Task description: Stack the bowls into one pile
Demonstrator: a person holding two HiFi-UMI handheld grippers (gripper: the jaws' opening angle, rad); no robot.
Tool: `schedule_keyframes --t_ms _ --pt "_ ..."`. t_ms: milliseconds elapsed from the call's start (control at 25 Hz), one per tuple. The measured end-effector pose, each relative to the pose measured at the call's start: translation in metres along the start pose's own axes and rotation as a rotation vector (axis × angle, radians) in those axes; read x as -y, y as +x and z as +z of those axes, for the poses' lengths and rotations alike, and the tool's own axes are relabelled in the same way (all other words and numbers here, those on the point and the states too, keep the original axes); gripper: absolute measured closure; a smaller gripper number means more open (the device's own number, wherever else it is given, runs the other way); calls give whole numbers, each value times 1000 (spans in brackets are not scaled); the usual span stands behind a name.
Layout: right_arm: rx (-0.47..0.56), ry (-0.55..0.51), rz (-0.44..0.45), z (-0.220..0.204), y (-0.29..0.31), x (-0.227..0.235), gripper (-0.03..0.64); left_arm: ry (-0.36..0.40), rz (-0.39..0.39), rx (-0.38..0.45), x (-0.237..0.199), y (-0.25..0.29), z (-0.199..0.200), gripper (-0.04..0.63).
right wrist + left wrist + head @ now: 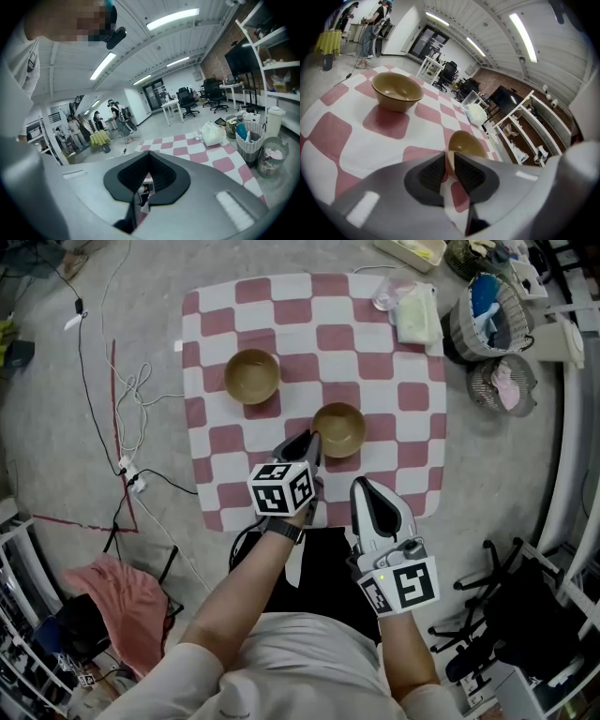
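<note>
The left gripper (312, 438) (449, 160) had its jaws clamped on the near rim of a round tan-brown bowl (339, 427) (465, 142), the rim caught between the black pads (432, 172). This was over the red-and-white checked cloth (281, 307) (337, 136). A second matching bowl (251, 376) (397, 90) sat well apart, farther left. The right gripper (362, 486) (148, 156) hung near the cloth's front edge, jaws apparently pressed together on nothing.

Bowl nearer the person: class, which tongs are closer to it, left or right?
Left. The left tongs grip that bowl by its near rim; the right tongs hang shut and empty at the near edge of the cloth, clear of the bowl.
</note>
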State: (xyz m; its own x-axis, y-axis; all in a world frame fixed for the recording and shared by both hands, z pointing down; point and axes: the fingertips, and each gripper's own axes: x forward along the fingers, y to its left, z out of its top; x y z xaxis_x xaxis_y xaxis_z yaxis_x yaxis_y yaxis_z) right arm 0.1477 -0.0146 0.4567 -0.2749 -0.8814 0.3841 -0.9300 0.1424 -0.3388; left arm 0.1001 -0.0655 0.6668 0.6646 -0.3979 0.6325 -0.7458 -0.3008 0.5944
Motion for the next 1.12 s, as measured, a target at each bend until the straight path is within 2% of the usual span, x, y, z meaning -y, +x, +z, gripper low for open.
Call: schedule_keyframes --t_ms 320,480,1120 --pt "-9 3 2 3 5 5 607 -32 49 -39 -12 0 1 578" --pt "-7 -2 23 13 13 -1 607 -26 67 -32 -17 -11 17 578" --pt "-10 -55 195 62 63 -55 607 -56 174 156 -53 -75 134 577"
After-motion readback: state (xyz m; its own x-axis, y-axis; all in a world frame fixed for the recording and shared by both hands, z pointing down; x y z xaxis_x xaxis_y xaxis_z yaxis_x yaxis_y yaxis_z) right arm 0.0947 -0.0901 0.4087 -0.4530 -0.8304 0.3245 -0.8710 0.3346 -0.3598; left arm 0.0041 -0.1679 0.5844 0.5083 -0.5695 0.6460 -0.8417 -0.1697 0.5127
